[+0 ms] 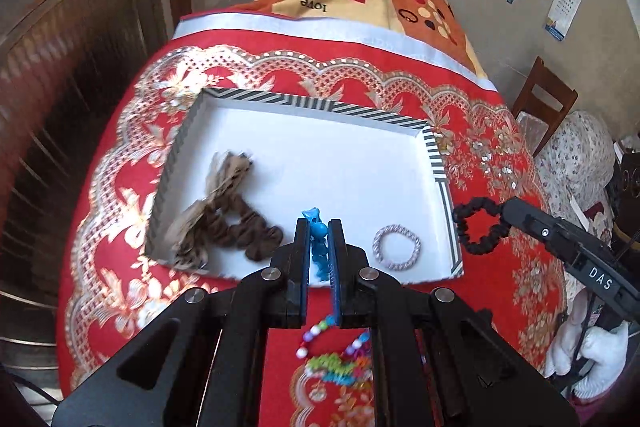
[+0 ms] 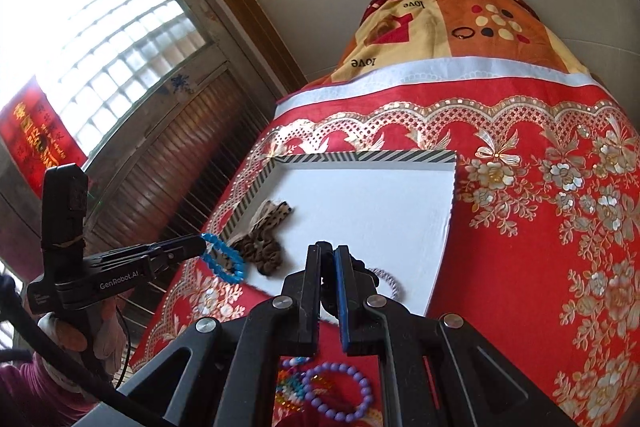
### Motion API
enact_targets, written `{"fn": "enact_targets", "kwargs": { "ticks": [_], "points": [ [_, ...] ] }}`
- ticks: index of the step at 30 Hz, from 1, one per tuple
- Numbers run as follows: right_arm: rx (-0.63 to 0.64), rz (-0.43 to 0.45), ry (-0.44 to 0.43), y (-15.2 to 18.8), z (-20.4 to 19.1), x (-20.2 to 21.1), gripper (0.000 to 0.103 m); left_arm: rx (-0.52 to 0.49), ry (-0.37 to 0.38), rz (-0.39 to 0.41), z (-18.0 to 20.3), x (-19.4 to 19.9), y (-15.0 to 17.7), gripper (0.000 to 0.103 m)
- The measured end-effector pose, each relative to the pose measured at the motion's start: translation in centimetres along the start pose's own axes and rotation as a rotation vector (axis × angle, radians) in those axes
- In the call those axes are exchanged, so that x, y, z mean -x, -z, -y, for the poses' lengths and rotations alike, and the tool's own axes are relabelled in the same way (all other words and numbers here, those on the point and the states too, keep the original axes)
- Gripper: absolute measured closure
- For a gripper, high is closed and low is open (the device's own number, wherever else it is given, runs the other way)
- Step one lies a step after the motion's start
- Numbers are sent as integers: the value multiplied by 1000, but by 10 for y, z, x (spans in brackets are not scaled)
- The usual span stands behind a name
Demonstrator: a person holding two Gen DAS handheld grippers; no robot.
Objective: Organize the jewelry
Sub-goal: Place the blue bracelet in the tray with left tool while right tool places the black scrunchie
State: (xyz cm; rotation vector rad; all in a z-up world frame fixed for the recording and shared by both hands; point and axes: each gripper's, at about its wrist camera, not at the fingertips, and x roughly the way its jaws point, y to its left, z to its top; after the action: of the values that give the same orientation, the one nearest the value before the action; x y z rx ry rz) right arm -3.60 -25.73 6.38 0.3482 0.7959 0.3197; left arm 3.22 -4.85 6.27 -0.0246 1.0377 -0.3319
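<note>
1. A room with a pale wall, a barred window (image 2: 92,39) on the left and a wooden chair (image 1: 544,99) on the right; a table draped in a red cloth with gold floral and lattice print (image 1: 492,187) fills the middle.
2. On the cloth sits a shallow white rectangular tray with a black-and-white striped rim (image 1: 304,103).
3. Inside the tray, near its left wall, lie a leopard-print fabric bow (image 1: 224,179) and a dark brown ruffled scrunchie (image 1: 248,235), touching each other.
4. A silver-white braided ring bracelet (image 1: 397,247) lies in the near right corner of the tray.
5. The left gripper (image 1: 319,247) is clamped narrow on a blue beaded bracelet (image 1: 318,243); in the right wrist view that blue ring (image 2: 224,261) hangs from the fingertips above the tray's near left edge.
6. The right gripper (image 2: 329,267) is pinched tight on a black ruffled scrunchie (image 1: 478,225), held in the air just beyond the tray's right rim.
7. On the cloth near the tray's front edge lie a purple round-bead bracelet (image 2: 340,391) and a heap of multicoloured beaded pieces (image 1: 336,367), partly hidden behind the gripper bodies.
8. A gloved hand (image 2: 76,339) holds the left gripper's handle.
</note>
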Motion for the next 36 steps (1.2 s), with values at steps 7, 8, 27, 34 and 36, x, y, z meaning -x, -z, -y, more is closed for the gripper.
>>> {"fn": "enact_targets", "kwargs": {
  "ticks": [7,8,27,34,36],
  "points": [
    [-26,-38,33,-19,30,-37,97,-10,15,-53,20,-56,-26,96],
    [-32,-44,40,-21,35,-43,97,-9,13,-61,21,-64,-29,96],
    [-77,-242,10,-10,56,-141,90,107,-69,-139,-38,-116,-22,85],
    [-84,-202,6,-10,55,-114,71,124,-71,-111,-36,-106,-19,67],
    [-75,-198,17,-9,53,-107,71,114,-76,-102,-34,-101,-16,67]
  ]
}}
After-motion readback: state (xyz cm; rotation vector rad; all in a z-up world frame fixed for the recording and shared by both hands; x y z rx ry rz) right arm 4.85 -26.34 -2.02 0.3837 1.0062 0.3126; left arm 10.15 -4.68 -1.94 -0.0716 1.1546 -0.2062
